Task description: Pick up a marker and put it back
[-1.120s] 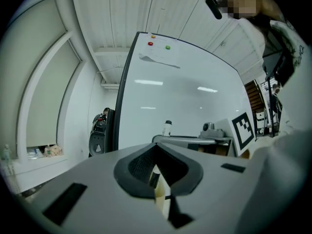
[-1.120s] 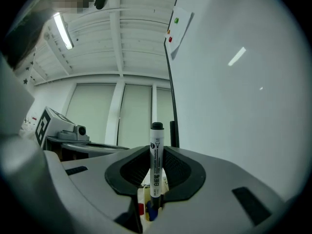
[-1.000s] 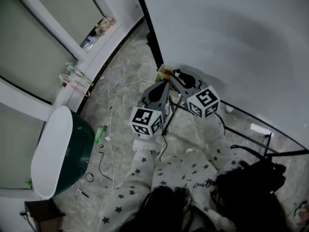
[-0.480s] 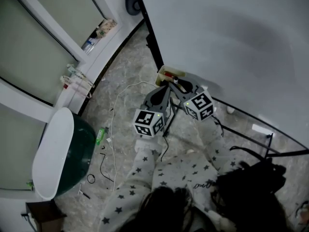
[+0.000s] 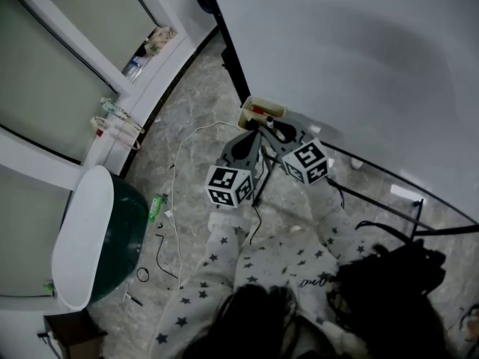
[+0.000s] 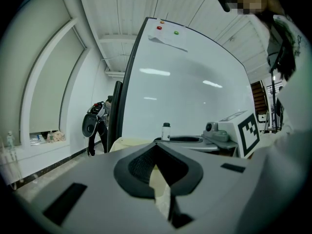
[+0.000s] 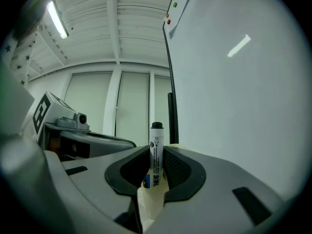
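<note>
A white marker with a black cap stands upright between the pads of my right gripper, which is shut on it. From the left gripper view the same marker shows above the right gripper's grey body. My left gripper has its jaw tips together with nothing between them. In the head view both grippers, left and right, point side by side at a cream tray at the foot of the whiteboard. Something red lies in the tray.
The whiteboard's black frame and stand legs run along the floor. A green bin with a white lid stands at the left, and cables lie on the stone floor. A black bag sits at the lower right.
Both grippers have sunk a little and moved closer to the cream tray. The marker stays in the right gripper's jaws.
</note>
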Demonstrator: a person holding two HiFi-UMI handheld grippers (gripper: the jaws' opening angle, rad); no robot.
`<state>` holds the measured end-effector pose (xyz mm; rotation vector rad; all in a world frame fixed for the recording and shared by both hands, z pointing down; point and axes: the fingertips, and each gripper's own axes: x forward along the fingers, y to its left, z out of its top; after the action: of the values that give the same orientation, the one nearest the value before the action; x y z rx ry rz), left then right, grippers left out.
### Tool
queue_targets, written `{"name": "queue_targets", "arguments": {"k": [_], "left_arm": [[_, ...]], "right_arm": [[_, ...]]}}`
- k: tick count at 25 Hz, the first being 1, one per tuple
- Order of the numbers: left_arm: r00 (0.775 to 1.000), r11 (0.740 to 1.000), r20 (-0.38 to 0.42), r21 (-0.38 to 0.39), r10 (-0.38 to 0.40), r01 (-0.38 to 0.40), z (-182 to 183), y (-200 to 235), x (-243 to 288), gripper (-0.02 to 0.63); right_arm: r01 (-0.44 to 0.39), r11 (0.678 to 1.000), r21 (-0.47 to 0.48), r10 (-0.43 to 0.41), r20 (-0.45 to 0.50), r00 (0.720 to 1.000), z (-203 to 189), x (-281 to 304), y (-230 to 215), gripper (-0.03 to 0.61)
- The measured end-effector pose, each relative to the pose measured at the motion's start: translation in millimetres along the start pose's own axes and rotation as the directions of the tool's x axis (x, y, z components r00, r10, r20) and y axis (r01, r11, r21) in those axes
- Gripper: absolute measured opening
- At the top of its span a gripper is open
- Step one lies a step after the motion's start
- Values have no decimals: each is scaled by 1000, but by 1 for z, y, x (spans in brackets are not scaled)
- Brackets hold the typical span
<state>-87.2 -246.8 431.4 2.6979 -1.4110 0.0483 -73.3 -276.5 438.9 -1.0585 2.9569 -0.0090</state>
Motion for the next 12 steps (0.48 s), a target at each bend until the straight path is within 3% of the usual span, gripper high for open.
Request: {"name": "queue_targets", "arguments": {"k": [12], "left_arm": [[1000, 1000, -16, -9, -5, 5, -8, -1, 2, 2]], "right_arm": [[1, 1000, -17, -1, -8, 1000, -2, 0, 2, 82]]}}
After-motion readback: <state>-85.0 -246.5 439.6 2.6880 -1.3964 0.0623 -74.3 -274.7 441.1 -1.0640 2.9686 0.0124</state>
